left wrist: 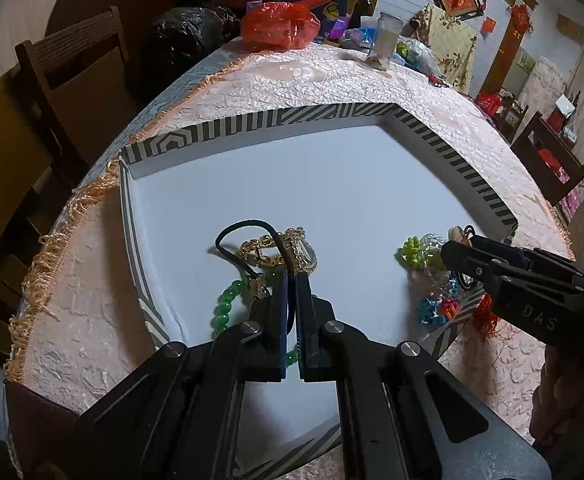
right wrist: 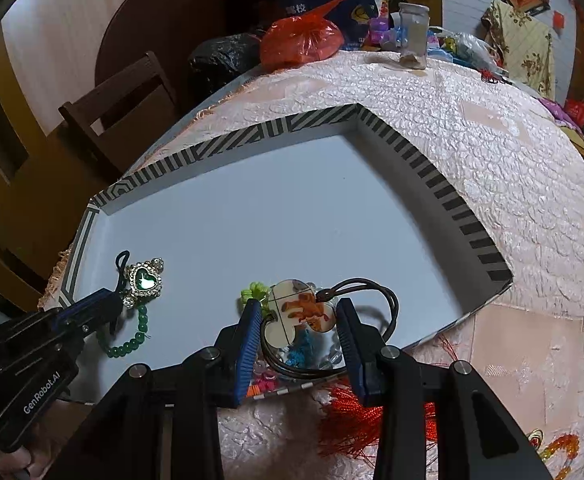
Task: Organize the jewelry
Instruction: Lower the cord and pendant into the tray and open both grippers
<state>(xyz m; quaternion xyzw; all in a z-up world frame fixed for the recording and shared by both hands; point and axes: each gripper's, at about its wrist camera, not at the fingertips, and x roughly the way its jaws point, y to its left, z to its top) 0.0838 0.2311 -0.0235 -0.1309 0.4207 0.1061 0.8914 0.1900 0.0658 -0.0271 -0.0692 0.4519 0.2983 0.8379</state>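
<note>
Left hand-held gripper point(left wrist: 290, 280) pitched steeply down, jaws closed tight. Right hand-held gripper point(right wrist: 300, 314) likewise pitched down, jaws partly spread.

green heart pendant point(right wrist: 144, 279) and clover pendant point(right wrist: 298, 312) above striped tray point(right wrist: 432, 164)

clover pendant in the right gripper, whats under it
Under the clover pendant, inside the striped box, lie clear beads, a blue knotted charm, pink charms and a green knot. What sits directly beneath the pendant is covered.
</note>
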